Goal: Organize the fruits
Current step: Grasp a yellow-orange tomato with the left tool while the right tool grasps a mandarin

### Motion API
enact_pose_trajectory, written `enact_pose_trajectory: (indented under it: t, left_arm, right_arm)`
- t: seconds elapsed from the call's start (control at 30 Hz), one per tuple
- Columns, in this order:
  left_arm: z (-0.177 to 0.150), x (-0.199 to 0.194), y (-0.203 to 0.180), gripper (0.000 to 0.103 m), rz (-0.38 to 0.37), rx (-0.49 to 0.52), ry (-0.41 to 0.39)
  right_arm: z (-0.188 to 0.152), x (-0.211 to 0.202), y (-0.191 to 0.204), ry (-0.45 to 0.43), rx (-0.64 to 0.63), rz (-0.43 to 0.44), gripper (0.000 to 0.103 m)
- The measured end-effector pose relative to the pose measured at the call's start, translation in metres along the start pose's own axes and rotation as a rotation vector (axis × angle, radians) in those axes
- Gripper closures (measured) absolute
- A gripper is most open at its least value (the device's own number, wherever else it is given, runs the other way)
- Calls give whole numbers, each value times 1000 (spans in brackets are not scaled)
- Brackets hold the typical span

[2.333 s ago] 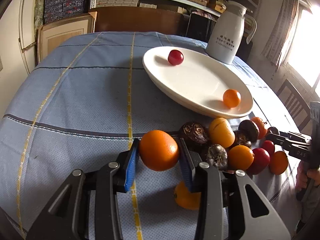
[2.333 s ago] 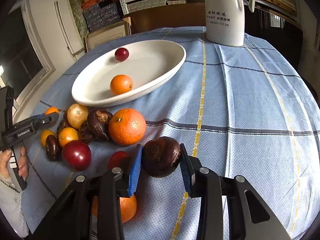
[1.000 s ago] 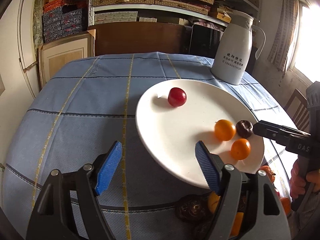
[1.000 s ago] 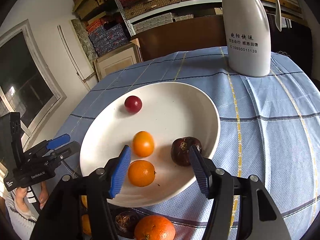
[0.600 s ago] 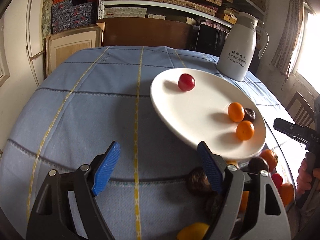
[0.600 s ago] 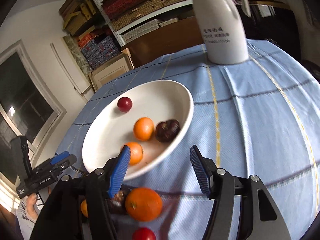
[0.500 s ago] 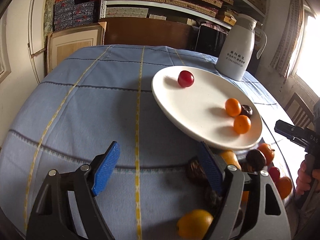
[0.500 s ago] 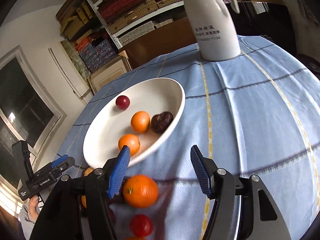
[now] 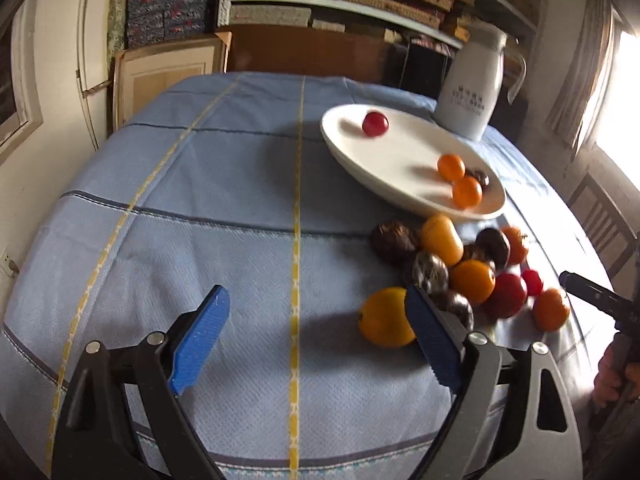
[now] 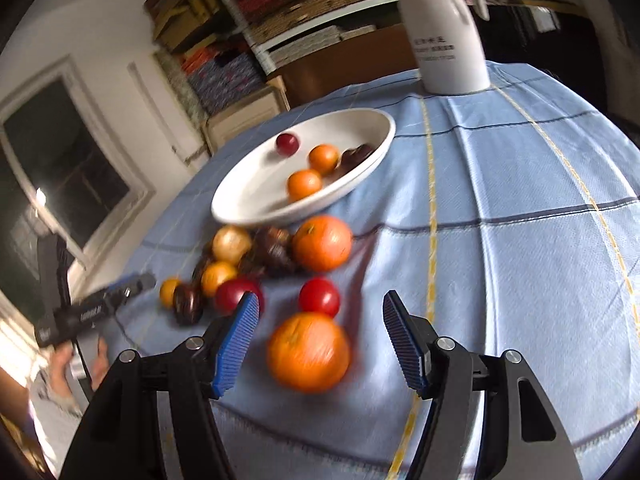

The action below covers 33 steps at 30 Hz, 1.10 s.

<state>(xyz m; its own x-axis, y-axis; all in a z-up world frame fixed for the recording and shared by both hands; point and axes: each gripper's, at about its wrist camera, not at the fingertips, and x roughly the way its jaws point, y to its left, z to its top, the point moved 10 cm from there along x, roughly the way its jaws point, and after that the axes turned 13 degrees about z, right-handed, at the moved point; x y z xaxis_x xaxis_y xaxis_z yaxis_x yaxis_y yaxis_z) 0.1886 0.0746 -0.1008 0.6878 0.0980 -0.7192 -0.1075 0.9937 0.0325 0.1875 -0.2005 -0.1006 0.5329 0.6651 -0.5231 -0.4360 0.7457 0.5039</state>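
Closest to me, the right tool (image 10: 318,334) hangs with its blue pads spread wide, gripping nothing, and a big orange (image 10: 308,351) lies on the cloth right between them. Just behind it sits a red tomato (image 10: 319,298), close enough that I'd worry a closing pad or a nudge sends one of them rolling; the tabletop (image 10: 520,240) falls away on that near side and round fruit on cloth won't stop on its own. The picture is smeared with motion there, so I can't judge how squarely the pads are lined up on the orange.

The left tool (image 9: 316,340) is also spread wide and empty. Its right-hand pad stands against a yellow-orange fruit (image 9: 386,316) at the near edge of the loose pile (image 9: 472,264), a huddle of dark, orange and red fruits touching one another. Pull one out carelessly and its neighbours could scatter.

Farther back, the white plate (image 9: 384,168) holds a red fruit (image 9: 375,124) by itself near the far rim, and two small oranges (image 9: 451,167) with a dark fruit beside them, bunched at the near rim. Drop another there too hard and something may hop over the shallow edge.

Beyond the plate stands a white jug (image 9: 472,92), well clear of the work.
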Motion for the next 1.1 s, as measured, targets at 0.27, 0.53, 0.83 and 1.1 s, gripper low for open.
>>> enact_pose_trajectory:
  t: [0.27,0.53,0.83,1.1]
  left_arm:
    - [-10,7,-12,11,24,88,45]
    - [-19,20,-31,12,-70,122,130]
    - [-21,18,-53,51,-112,184,122]
    - [-9,26,-56,52,-134,119,126]
  right_arm:
    - [-18,2,3,52,-36,-48,36]
    - [-20,5,1,65,-14,-27,36]
    - [-20,7,0,73,-13,-32,36]
    - [-25,15,2,118,-48,-72,44]
